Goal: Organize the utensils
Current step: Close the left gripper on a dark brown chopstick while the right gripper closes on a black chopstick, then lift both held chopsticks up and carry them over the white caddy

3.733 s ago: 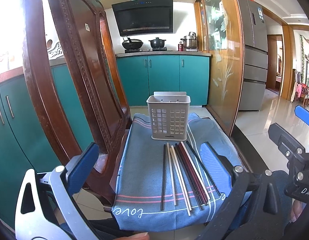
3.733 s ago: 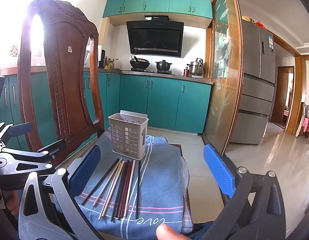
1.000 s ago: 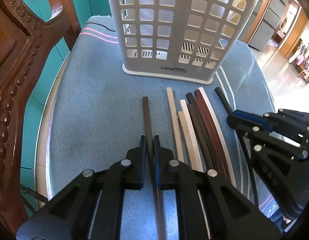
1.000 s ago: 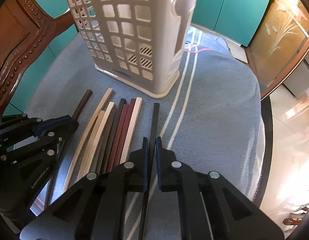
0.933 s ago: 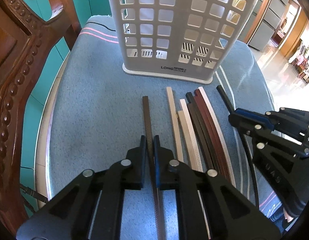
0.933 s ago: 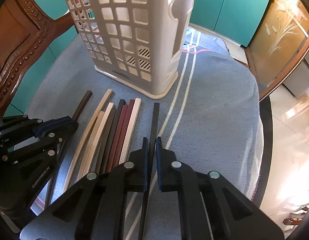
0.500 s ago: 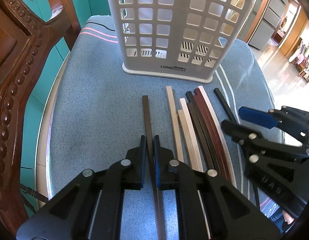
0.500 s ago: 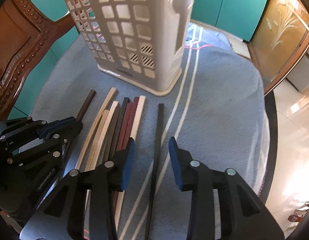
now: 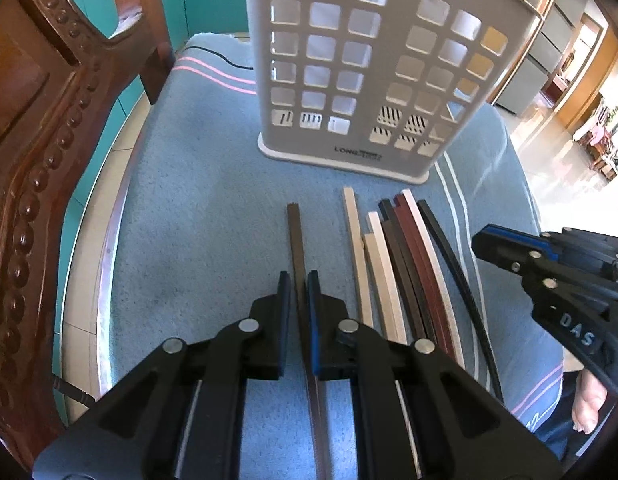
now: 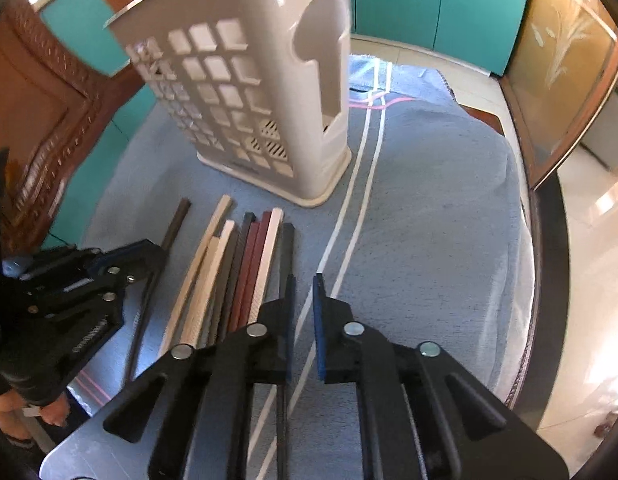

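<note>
Several chopsticks lie side by side on a blue cloth [image 9: 197,208] in front of a white slotted utensil basket [image 9: 373,68], also in the right wrist view [image 10: 249,92]. My left gripper [image 9: 299,280] is shut on a dark brown chopstick [image 9: 296,236], which lies on the cloth apart from the rest. My right gripper [image 10: 303,280] is slightly open and empty, just right of a black chopstick [image 10: 287,252] that lies on the cloth. The cream, brown and maroon chopsticks [image 9: 393,256] lie between the two.
A carved wooden chair back [image 9: 33,152] rises at the left. The cloth covers the chair seat, whose edge [image 10: 545,264] drops to the tiled floor on the right. Teal cabinets [image 10: 437,4] stand behind the basket.
My right gripper has let go of the black chopstick, moved a little right of it and then narrowed its gap. My left gripper stays shut on the dark brown chopstick.
</note>
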`<act>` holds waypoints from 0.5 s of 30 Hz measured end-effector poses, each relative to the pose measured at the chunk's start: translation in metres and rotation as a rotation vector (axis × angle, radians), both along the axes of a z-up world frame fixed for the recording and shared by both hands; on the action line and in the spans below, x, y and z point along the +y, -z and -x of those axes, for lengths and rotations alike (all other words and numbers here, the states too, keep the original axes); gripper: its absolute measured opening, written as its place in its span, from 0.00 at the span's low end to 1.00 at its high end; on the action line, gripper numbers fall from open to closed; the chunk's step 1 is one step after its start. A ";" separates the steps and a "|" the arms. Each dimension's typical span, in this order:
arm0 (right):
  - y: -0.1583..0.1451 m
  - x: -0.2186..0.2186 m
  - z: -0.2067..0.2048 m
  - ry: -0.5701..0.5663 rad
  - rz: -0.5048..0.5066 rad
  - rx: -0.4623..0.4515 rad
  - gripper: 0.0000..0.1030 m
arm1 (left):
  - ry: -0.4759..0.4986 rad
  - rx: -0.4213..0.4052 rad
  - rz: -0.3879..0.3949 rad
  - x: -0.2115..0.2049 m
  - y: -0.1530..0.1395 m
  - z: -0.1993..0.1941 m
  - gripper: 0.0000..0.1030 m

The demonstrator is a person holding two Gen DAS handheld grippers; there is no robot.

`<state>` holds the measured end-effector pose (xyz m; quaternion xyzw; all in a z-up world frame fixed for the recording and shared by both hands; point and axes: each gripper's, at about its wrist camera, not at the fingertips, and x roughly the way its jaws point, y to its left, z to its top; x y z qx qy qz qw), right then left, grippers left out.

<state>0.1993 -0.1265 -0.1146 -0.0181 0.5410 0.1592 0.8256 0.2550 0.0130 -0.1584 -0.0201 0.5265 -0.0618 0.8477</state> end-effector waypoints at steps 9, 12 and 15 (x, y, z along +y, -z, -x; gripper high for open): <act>0.017 0.027 -0.001 -0.052 0.086 0.035 0.21 | -0.021 0.014 -0.012 0.004 0.004 -0.019 0.18; 0.021 0.025 -0.006 -0.049 0.092 0.032 0.21 | -0.016 0.007 -0.026 -0.001 0.003 -0.021 0.22; 0.024 0.027 -0.009 -0.051 0.095 0.016 0.19 | -0.015 0.000 -0.047 -0.008 0.002 -0.023 0.22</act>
